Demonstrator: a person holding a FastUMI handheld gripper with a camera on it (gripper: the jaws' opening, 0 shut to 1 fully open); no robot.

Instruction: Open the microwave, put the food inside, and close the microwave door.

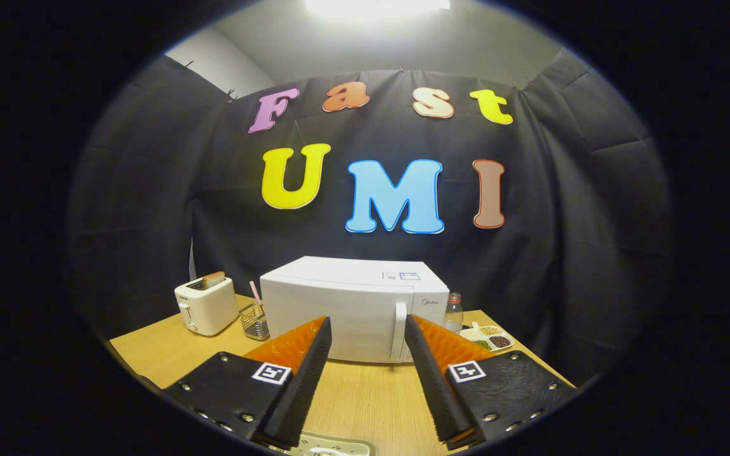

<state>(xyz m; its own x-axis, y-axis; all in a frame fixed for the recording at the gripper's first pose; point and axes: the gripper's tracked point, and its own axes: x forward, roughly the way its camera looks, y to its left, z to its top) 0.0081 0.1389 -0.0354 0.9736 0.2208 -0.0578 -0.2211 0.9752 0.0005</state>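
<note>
Beyond the gripper, the white microwave is seen standing on the wooden bench, its door shut. The jaws are held apart, gripping nothing. A toaster (bread in its slot) is set left of the microwave.

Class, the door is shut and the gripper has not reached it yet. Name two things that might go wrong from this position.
1. The microwave door handle is a slim vertical bar; the open gripper, well short of it, might close off-centre and slip.
2. A clear bottle and a snack tray sit close to the microwave's handle side, and the toaster and wire basket on the other; a wide approach could knock them.
</note>
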